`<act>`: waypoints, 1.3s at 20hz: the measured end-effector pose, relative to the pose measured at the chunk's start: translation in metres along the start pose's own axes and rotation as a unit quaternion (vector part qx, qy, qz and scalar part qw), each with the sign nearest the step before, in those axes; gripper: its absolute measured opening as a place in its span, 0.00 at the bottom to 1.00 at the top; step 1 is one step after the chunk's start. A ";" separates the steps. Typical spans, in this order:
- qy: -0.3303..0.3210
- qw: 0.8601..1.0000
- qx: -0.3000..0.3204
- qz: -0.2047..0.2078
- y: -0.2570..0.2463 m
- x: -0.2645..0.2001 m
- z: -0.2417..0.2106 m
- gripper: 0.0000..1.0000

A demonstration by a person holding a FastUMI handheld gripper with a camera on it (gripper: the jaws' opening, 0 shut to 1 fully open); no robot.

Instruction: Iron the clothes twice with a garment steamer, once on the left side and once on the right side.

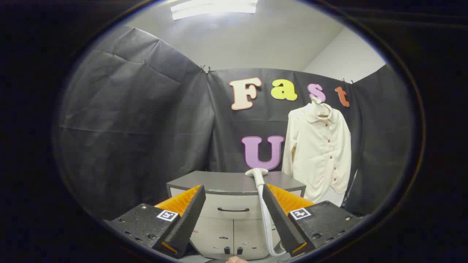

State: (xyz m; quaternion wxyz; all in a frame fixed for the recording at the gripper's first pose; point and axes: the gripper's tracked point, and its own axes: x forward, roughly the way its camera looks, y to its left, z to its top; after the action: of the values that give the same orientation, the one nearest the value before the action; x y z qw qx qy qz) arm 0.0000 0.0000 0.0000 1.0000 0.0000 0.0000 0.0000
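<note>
On the cabinet [234,181], steamer head [257,174] lies lengthwise beyond the open tool [234,197].

Cream buttoned shirt [321,153] hangs on the wall; white steamer [257,174] lies on the cabinet [219,180].

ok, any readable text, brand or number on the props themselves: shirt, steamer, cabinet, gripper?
No readable text on any of them.
shirt: no print or tag legible.
steamer: no brand visible.
cabinet: no label; the fittings low on its doors are too small to tell.
gripper, fingers open, steamer just beyond them: two square coded markers, patterns, not text.
</note>
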 end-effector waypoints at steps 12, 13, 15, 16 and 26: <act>0.005 1.000 0.004 0.002 0.000 0.004 -0.003 0.95; 0.007 1.000 0.006 0.003 0.000 0.005 -0.005 0.95; 0.009 1.000 0.009 0.003 0.000 0.006 -0.005 0.95; 0.010 1.000 0.010 0.003 0.000 0.008 -0.005 0.95; 0.024 1.000 0.012 0.002 -0.007 0.038 -0.014 0.95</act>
State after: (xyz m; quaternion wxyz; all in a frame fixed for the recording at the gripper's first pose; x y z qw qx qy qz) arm 0.0383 -0.0066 -0.0140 0.9997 0.0118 0.0235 0.0023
